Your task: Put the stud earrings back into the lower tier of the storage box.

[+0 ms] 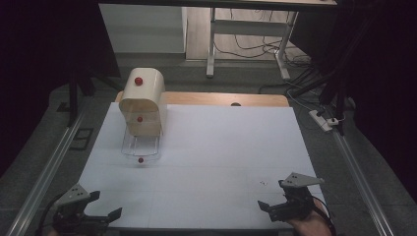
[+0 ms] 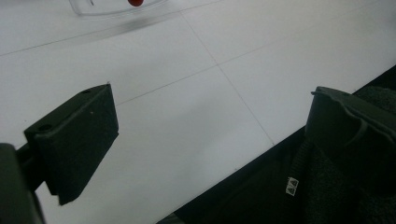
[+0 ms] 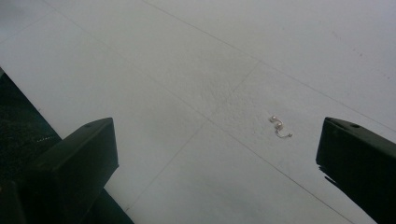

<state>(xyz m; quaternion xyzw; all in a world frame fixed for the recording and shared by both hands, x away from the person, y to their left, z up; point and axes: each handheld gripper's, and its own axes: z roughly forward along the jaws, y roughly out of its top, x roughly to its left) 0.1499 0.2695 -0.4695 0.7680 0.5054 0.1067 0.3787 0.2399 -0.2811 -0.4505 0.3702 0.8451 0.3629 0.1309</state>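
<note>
small earring (image 3: 279,127) on table, just ahead of R gripper (image 3: 217,154)

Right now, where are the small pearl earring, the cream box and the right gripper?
small pearl earring (image 3: 279,126), right gripper view, on its beads.
cream box (image 1: 142,93), high view, on its curved top.
right gripper (image 1: 275,197), high view, between its open jaws.

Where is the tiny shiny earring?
In the high view, the earring lies on the white table, near its right front, just ahead of the right tongs.
</note>
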